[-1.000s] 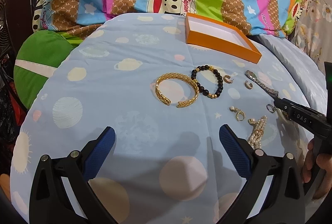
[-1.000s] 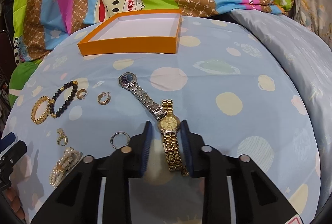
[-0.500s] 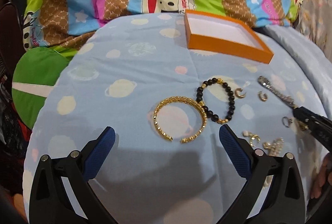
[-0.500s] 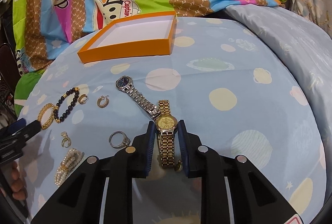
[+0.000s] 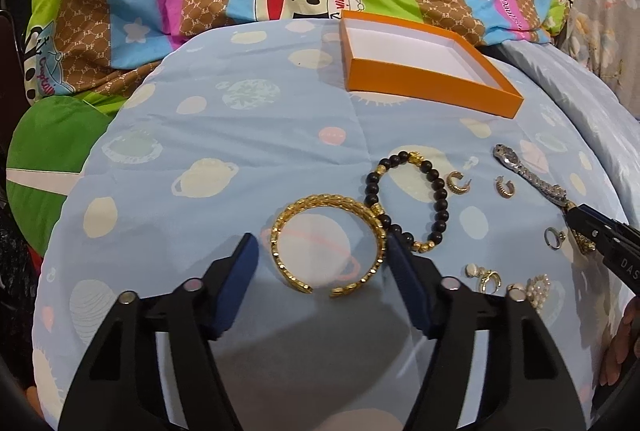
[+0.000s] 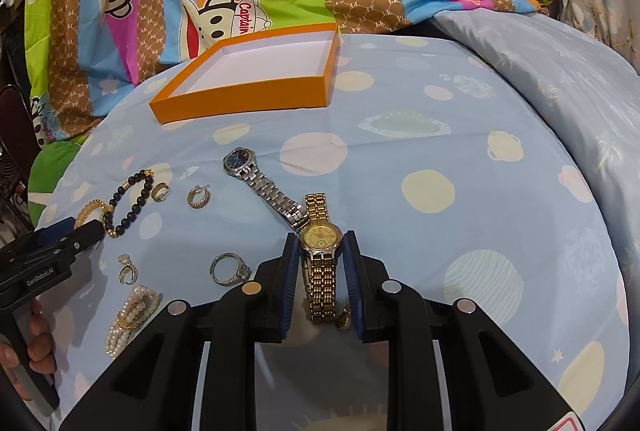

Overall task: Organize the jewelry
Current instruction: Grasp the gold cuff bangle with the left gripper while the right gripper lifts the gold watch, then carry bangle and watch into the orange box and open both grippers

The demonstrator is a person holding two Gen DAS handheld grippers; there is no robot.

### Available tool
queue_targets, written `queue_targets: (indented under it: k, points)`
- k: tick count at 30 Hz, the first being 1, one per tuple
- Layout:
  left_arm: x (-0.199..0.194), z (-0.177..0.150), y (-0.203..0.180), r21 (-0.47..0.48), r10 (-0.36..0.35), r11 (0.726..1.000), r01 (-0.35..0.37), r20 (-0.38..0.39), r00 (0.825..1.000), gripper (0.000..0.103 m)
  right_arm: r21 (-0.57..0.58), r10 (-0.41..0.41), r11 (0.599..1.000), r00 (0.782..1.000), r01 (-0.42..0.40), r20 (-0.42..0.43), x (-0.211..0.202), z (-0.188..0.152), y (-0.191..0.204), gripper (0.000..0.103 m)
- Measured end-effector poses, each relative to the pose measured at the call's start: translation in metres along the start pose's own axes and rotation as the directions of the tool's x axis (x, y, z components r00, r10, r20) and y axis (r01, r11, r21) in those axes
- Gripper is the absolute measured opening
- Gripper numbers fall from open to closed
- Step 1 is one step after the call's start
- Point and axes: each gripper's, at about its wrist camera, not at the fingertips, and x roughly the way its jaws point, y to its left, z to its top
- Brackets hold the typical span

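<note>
Closing my left gripper (image 5: 322, 263) around the gold bangle (image 5: 329, 244) while my right gripper (image 6: 320, 263) pinches the gold watch (image 6: 321, 237); next, lift both into the orange box (image 5: 424, 79).

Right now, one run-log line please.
left gripper: closing around gold bangle | right gripper: shut on gold watch | orange box: empty

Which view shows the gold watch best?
The right wrist view: the gold watch lies face up, dial and band clear, between the right gripper's pads. The left wrist view shows only a gold scrap behind that gripper's tip.
</note>
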Motion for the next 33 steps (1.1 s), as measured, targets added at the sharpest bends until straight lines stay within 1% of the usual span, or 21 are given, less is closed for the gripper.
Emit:
queue_targets:
  k: [1,4,7,12,16,19,22,23,27,30,31,33]
  points:
    - [0.000,0.001,0.001,-0.002,-0.005,1.000,0.005,0.003,1.000,0.057,0.000,0.000,1.000,1.000,0.000,0.004,-0.001,0.000,0.000,0.021]
    - [-0.004,-0.001,0.004,-0.013,-0.023,1.000,0.023,0.010,1.000,0.056,0.002,-0.003,1.000,1.000,0.003,0.020,-0.006,-0.002,0.000,0.021]
    - [-0.010,-0.004,0.005,-0.013,-0.022,1.000,0.022,0.023,0.999,0.056,0.011,0.000,1.000,0.999,0.000,0.047,-0.016,-0.004,0.000,0.021]
    - [-0.040,-0.012,0.004,0.014,-0.014,1.000,0.013,0.086,0.996,0.056,0.020,0.024,0.999,0.992,-0.027,0.127,-0.050,-0.007,0.000,0.021]
    - [-0.065,-0.006,0.007,0.026,-0.044,0.999,0.041,0.113,0.993,0.056,0.000,0.045,0.999,0.983,-0.046,0.177,-0.077,0.005,0.004,0.021]
    - [-0.081,0.011,0.004,0.047,-0.071,0.997,0.065,0.149,0.986,0.056,-0.026,0.070,0.997,0.977,-0.067,0.201,-0.090,0.025,0.007,0.021]
    - [-0.087,0.038,-0.002,0.073,-0.096,0.994,0.084,0.179,0.979,0.056,-0.043,0.104,0.994,0.971,-0.097,0.216,-0.091,0.055,0.010,0.021]
    - [-0.085,0.052,-0.006,0.078,-0.110,0.992,0.097,0.186,0.976,0.056,-0.046,0.116,0.993,0.969,-0.108,0.219,-0.089,0.067,0.011,0.021]
    - [-0.069,0.102,-0.021,0.101,-0.111,0.991,0.089,0.234,0.966,0.056,-0.056,0.148,0.989,0.961,-0.139,0.234,-0.069,0.115,0.014,0.021]
    - [-0.048,0.135,-0.031,0.106,-0.125,0.989,0.102,0.238,0.963,0.056,-0.048,0.174,0.985,0.959,-0.167,0.225,-0.044,0.153,0.014,0.021]
    - [-0.036,0.150,-0.036,0.110,-0.121,0.989,0.097,0.237,0.964,0.057,-0.044,0.173,0.985,0.959,-0.168,0.222,-0.033,0.166,0.014,0.021]
    - [-0.018,0.167,-0.042,0.114,-0.110,0.990,0.085,0.239,0.965,0.057,-0.040,0.169,0.986,0.962,-0.164,0.213,-0.012,0.187,0.013,0.021]
